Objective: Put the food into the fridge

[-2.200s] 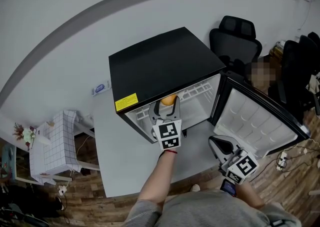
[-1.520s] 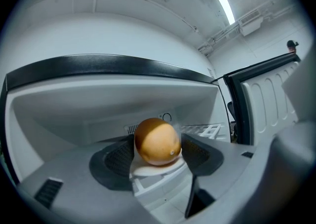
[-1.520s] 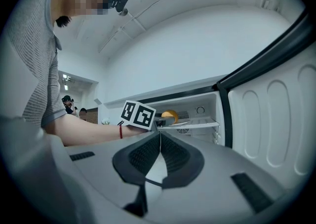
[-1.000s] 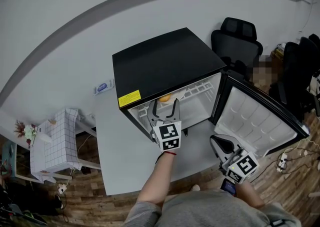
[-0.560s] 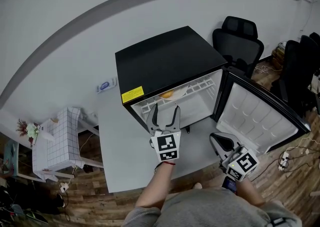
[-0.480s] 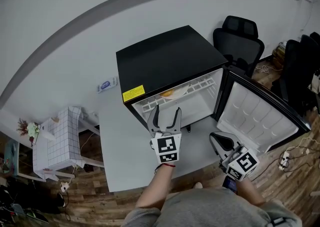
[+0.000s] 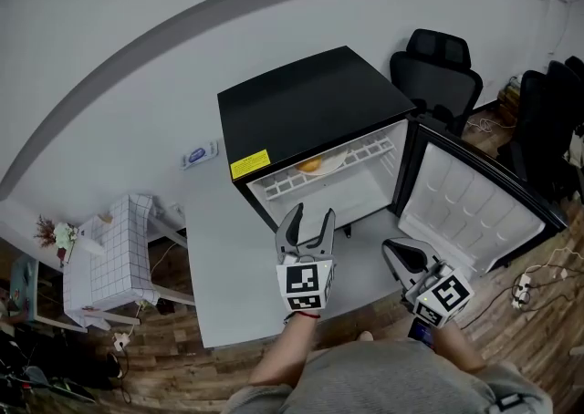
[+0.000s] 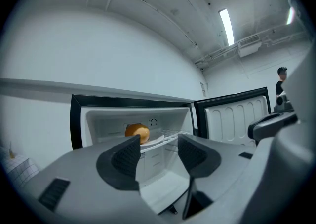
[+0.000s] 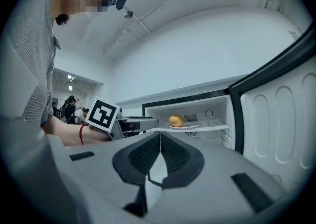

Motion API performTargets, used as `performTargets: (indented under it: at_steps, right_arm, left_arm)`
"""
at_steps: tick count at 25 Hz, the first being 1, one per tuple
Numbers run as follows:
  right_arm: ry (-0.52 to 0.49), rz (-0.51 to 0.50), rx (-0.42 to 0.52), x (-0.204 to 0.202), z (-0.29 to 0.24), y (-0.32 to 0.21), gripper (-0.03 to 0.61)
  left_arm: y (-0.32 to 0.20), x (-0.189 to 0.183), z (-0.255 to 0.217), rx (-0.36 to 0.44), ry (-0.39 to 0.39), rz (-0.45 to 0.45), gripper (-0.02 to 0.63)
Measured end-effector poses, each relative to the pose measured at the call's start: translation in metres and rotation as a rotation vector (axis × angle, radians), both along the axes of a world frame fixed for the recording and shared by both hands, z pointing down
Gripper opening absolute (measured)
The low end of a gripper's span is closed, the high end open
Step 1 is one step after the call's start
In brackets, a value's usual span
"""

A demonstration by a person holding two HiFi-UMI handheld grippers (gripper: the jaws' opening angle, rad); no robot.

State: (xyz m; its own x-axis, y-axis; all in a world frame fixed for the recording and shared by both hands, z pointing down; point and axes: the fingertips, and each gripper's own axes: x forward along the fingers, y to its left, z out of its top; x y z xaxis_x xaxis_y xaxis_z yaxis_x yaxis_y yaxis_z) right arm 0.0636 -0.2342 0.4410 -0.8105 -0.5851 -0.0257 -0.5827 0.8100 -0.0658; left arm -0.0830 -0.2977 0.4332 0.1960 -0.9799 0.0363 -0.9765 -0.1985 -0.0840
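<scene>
The black mini fridge (image 7: 310,102) stands on the grey bench (image 7: 228,284) at frame centre, its door (image 7: 465,212) swung open to the right. Below it, the left claw (image 7: 311,213) has just been closing a little, yet its jaws stand apart with nothing between them. The right claw (image 7: 394,253), lower right, is pressed together and empty. On the upper wire shelf (image 7: 365,155) lies a white plate (image 7: 332,164) bearing the round food (image 7: 310,164). It looks light, firm and apt to roll, so the plate's rim seems the safer hold. It is orange-gold, smooth and ball-shaped.
</scene>
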Motion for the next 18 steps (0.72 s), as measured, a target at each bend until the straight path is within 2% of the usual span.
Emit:
performTargets:
  at_steps: [3,10,13,18]
  right_arm:
    - [0.002,0.000,0.004,-0.001,0.000,0.003,0.011]
    - [0.006,0.011,-0.006,-0.002,0.005,0.009,0.011]
    - [0.004,0.014,-0.006,-0.004,0.005,0.011,0.011]
    - [0.001,0.014,-0.001,-0.007,0.003,0.017,0.011]
  left_arm:
    - [0.011,0.002,0.001,-0.005,0.022,0.013,0.211]
    - [0.037,0.004,0.001,0.004,0.041,0.041,0.039]
    - [0.046,0.007,-0.002,0.016,0.039,0.079,0.012]
    - [0.066,0.018,-0.001,0.020,0.057,0.144,0.011]
